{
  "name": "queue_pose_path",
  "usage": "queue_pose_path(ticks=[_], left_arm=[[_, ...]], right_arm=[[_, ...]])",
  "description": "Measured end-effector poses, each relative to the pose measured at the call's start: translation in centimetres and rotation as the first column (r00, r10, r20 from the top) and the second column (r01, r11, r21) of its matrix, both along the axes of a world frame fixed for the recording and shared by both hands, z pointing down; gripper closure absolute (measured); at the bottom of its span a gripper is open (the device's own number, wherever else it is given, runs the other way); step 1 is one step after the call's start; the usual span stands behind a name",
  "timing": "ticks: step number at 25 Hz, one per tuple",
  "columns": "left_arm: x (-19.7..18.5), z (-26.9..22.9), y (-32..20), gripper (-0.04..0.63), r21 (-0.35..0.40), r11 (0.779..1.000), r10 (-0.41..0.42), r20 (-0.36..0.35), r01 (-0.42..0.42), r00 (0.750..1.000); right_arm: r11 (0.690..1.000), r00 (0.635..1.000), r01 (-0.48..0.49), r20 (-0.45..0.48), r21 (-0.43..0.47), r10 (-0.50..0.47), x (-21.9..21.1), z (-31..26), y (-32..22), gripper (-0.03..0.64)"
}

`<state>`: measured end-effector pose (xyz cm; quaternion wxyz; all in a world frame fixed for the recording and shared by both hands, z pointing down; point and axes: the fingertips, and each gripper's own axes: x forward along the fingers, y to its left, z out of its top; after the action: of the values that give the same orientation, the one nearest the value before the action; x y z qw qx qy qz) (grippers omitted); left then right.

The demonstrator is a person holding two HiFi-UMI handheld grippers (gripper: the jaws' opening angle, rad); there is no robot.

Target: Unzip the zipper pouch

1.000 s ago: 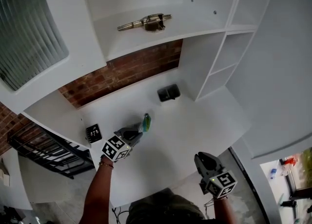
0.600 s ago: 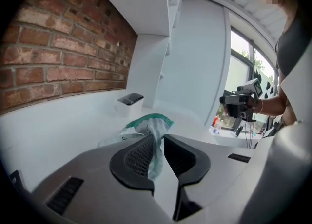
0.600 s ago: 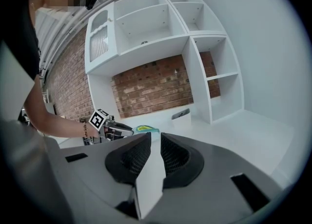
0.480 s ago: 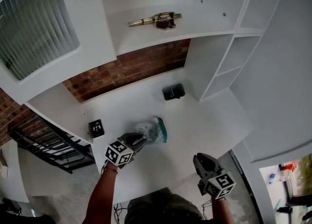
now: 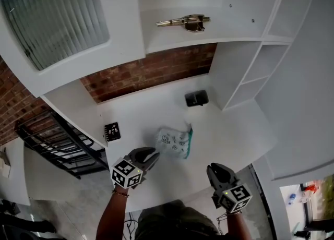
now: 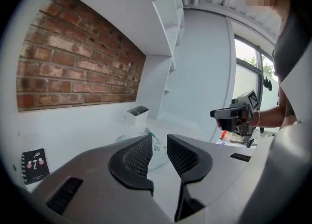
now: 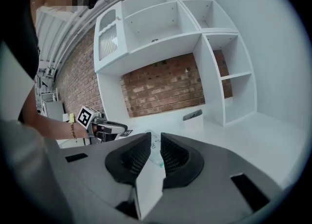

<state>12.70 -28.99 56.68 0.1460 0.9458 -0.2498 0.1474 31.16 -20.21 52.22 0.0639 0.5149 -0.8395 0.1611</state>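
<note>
White desk (image 5: 229, 129) below us: our left gripper (image 5: 152, 154) has its jaws slightly apart, just opening, with nothing between them. It has let go of the zipper pouch (image 5: 175, 142), which now lies flat just ahead of it. Our right gripper (image 5: 213, 168) waits nearly closed and empty.

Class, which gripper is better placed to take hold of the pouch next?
Probably left. The left gripper sits just beside the pouch, its empty jaws having just been opening; the right gripper is farther from it.
</note>
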Motion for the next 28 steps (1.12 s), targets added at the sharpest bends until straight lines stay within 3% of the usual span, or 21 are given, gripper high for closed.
queue_pose_path(ticks=[4, 8, 14, 18, 22, 28], left_arm=[[-1.0, -0.8, 1.4, 0.508, 0.020, 0.999, -0.042, 0.029, 0.042, 0.999], [-1.8, -2.2, 3.1, 0.529, 0.029, 0.995, -0.093, -0.003, 0.093, 0.996], [-3.4, -4.4, 6.0, 0.574, 0.110, 0.982, -0.159, 0.018, 0.156, 0.987], [-5.7, -4.7, 7.5, 0.584, 0.070, 0.975, -0.209, -0.025, 0.211, 0.978], [-7.0, -4.7, 8.8, 0.592, 0.092, 0.970, -0.228, 0.020, 0.225, 0.974], [-7.8, -5.1, 10.7, 0.592, 0.111, 0.961, -0.258, 0.025, 0.254, 0.966]], right_arm=[[1.000, 1.000, 0.014, -0.005, 0.025, -0.014, -0.9, -0.6, -0.3, 0.567], [0.998, 0.999, 0.036, -0.011, 0.045, -0.036, -2.1, -1.0, -0.6, 0.569], [0.996, 0.997, 0.066, -0.055, 0.063, -0.062, -3.2, -1.3, -0.6, 0.583], [0.994, 0.995, 0.085, -0.058, 0.067, -0.081, -4.0, -1.5, -0.2, 0.600], [0.992, 0.993, 0.100, -0.069, 0.077, -0.095, -4.5, -1.4, -0.3, 0.603], [0.993, 0.995, 0.092, -0.039, 0.079, -0.089, -4.8, -1.7, 0.0, 0.617]])
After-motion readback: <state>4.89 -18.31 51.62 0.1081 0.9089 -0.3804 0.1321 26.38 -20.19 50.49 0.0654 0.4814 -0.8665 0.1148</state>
